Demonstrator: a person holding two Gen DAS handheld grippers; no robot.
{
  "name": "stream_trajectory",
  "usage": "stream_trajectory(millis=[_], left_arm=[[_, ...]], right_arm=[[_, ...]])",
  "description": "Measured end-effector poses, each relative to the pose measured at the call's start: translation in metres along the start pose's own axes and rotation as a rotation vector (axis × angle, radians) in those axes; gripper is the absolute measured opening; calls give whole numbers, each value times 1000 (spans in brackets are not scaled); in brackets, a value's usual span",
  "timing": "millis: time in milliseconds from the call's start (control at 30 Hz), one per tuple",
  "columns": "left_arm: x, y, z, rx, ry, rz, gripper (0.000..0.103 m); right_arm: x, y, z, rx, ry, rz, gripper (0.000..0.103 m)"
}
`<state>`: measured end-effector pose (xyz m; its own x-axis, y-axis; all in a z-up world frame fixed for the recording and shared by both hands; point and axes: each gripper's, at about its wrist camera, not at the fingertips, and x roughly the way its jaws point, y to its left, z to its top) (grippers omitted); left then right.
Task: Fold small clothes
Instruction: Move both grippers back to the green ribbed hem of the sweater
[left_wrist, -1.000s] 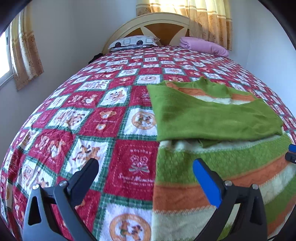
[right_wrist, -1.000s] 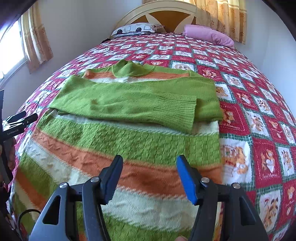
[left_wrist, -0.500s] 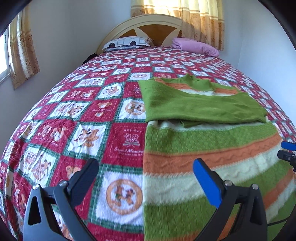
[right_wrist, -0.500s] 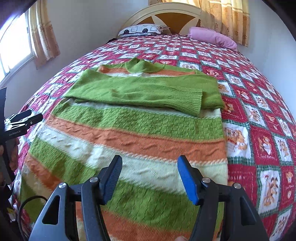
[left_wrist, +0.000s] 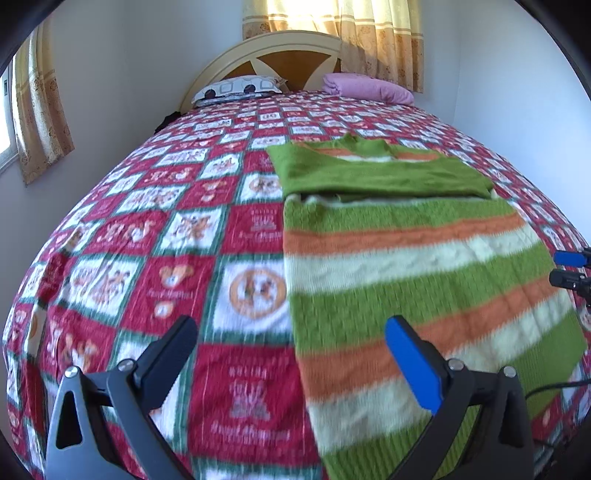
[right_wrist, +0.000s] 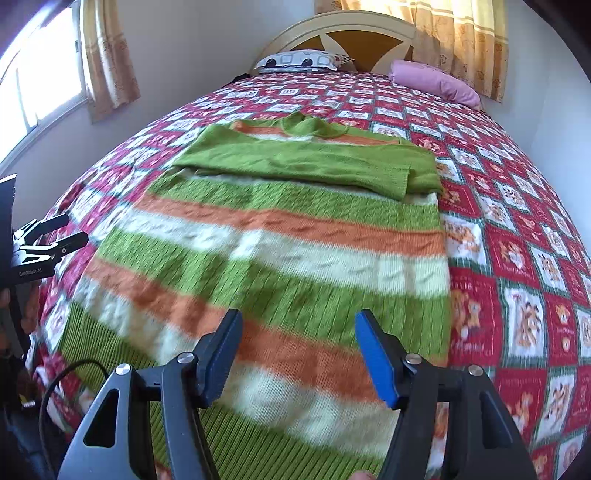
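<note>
A green, orange and cream striped sweater (left_wrist: 406, 266) lies flat on the bed, collar toward the headboard; it also shows in the right wrist view (right_wrist: 288, 251). Both green sleeves (right_wrist: 306, 162) are folded across its chest. My left gripper (left_wrist: 291, 354) is open and empty, above the sweater's left edge near the hem. My right gripper (right_wrist: 297, 350) is open and empty, above the hem's right half. Each gripper shows at the edge of the other's view: the right one (left_wrist: 569, 267) and the left one (right_wrist: 51, 236).
The bed carries a red, green and white patchwork quilt (left_wrist: 155, 236). A patterned pillow (left_wrist: 240, 86) and a pink pillow (left_wrist: 369, 86) lie by the headboard (left_wrist: 295, 55). Walls and curtains close in on both sides. A black cable (right_wrist: 70, 373) hangs at the bed's near edge.
Both grippers have pulled back toward the foot of the bed, so the sweater's lower stripes and hem have come into view. Both stay open. The sweater has not moved.
</note>
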<state>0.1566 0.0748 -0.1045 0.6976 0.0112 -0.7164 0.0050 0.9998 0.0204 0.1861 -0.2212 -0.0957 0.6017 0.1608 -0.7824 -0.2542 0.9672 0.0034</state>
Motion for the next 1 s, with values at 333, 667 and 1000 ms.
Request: stream_trajectory(millis=[333, 667, 1000], left_arm=[[-23, -2, -34, 5, 47, -70, 103], [-25, -14, -67, -3, 146, -187, 95], [-16, -8, -81, -111, 219, -282, 74]], right_arm=[[-21, 22, -37, -25, 21, 23, 65], [-32, 42, -70, -53, 57, 26, 65], [-41, 39, -89, -30, 38, 7, 65]])
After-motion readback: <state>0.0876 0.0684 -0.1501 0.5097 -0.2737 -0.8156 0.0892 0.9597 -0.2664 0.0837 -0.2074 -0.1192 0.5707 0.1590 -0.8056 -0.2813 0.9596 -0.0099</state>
